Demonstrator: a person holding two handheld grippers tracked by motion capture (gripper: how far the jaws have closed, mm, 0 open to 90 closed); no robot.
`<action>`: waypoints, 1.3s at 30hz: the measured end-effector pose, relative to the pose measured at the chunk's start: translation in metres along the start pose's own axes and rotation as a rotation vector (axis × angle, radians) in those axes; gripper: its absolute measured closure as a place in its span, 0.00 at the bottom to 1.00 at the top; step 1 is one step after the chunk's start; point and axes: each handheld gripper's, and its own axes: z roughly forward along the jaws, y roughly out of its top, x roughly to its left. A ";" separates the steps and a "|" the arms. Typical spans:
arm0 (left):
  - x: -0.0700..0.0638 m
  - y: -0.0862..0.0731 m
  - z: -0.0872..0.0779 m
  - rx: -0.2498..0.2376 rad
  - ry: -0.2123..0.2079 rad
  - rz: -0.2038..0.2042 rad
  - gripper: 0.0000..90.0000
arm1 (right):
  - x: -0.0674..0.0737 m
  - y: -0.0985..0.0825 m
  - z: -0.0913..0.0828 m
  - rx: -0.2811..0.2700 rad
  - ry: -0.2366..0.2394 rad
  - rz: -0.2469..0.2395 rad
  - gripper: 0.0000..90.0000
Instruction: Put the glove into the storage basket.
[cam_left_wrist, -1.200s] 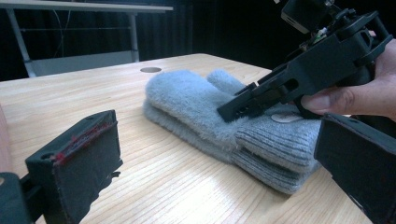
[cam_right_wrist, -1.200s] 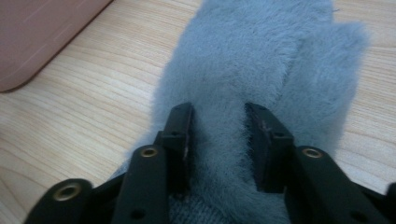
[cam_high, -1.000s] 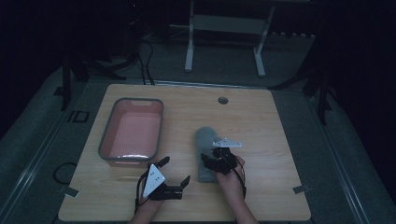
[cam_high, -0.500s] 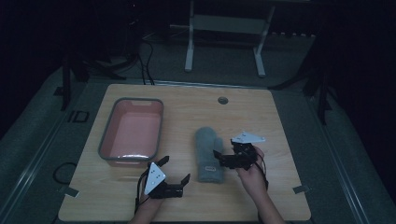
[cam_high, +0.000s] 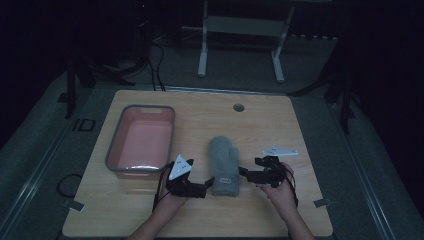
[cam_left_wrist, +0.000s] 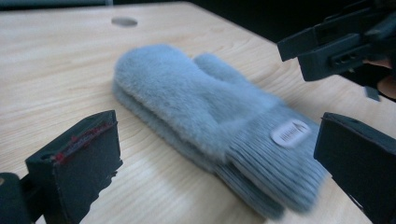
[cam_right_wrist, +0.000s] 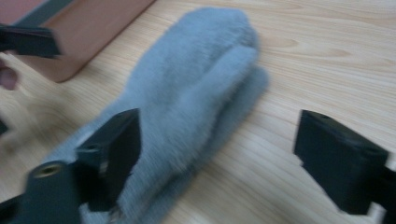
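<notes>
A grey fluffy mitten (cam_high: 223, 161) lies flat on the wooden table (cam_high: 280, 125), ribbed cuff with a white label toward me. My left gripper (cam_high: 205, 186) sits just left of the cuff, and my right gripper (cam_high: 245, 174) just right of it. In the left gripper view the mitten (cam_left_wrist: 196, 98) stretches away ahead, and the left gripper (cam_left_wrist: 219, 172) stands open with its jaws wide on either side of the cuff. The right gripper (cam_right_wrist: 224, 158) is open too, its left jaw over the mitten (cam_right_wrist: 196, 79), blurred.
A pink tub with a grey rim (cam_high: 112, 150) stands on the table's left half, close to my left hand; its wall (cam_right_wrist: 88, 28) is also in the right gripper view. A round cable hole (cam_high: 238, 107) lies at the back. A metal stand (cam_high: 240, 30) rises beyond the table.
My right gripper has moved rightward off the top of the mitten and now sits low beside the cuff. The left gripper and the mitten have barely shifted.
</notes>
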 end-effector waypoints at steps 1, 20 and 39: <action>0.002 0.003 0.006 0.022 0.007 -0.009 0.01 | 0.001 0.002 0.004 -0.003 0.001 0.005 0.29; 0.010 0.002 0.064 0.256 -0.009 -0.172 0.20 | 0.000 -0.015 0.053 0.101 -0.047 0.050 0.42; 0.021 0.002 0.078 0.276 -0.172 -0.153 0.66 | -0.006 -0.008 0.064 0.184 0.087 0.079 0.81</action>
